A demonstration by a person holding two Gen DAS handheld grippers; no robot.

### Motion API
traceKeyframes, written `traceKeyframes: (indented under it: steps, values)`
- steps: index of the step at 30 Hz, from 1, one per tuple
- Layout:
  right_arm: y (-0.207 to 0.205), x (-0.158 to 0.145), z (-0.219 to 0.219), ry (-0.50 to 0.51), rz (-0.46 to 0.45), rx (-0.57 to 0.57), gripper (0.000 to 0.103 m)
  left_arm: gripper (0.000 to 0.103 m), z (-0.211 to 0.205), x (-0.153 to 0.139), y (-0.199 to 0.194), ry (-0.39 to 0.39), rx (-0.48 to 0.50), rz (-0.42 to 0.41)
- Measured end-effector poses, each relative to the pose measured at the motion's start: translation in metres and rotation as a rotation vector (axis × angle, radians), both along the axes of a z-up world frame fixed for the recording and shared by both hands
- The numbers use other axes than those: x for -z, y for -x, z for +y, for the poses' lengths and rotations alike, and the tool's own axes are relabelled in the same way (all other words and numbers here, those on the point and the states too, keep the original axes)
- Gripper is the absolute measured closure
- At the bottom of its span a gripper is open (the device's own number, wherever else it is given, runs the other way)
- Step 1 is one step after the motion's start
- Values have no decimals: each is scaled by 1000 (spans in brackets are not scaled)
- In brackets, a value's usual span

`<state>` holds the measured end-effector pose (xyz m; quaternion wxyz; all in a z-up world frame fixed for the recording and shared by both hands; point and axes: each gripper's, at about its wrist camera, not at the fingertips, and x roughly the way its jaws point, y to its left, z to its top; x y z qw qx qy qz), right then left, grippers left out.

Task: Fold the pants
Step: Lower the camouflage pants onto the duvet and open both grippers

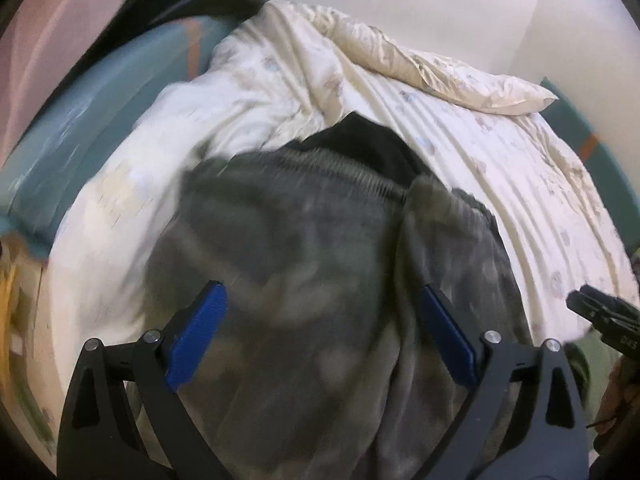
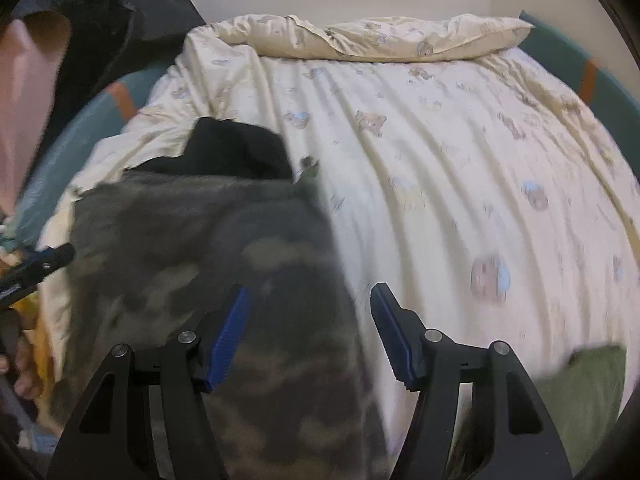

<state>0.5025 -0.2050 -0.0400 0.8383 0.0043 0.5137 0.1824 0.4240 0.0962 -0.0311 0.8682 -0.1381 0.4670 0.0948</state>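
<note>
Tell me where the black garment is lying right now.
The black garment lies on the cream printed bedsheet, at the far end of the grey pants, left of centre in the right wrist view.

Pants (image 1: 304, 264): soft, fuzzy grey cloth, matt and mottled, with a ribbed elastic waistband toward 12 o'clock and a black cloth lining showing above it.
Bedsheet (image 2: 460, 184): thin cream cloth, rippled, faintly printed with small bears, low sheen.
Pillow (image 2: 360, 40): same cream printed cloth, crumpled, slightly glossier.
Mattress edge (image 1: 80, 128): smooth teal covering with an orange strip.
Left gripper (image 1: 324, 328): matt black plastic arms, ridged blue pads (image 1: 196, 340), bright metal pins.
Right gripper (image 2: 312, 332): same finish.
</note>
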Motion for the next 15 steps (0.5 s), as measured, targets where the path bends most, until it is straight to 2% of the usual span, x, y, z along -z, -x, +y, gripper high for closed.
traceKeyframes:
  steps: [8,15]
  values:
    - [120,-30,-15,-139,34,24,38,8,13,-16,134,29,-26,-8]
    - [220,-21,-24,-257,78,66,38,8,11,-2,239,107,-69,11]
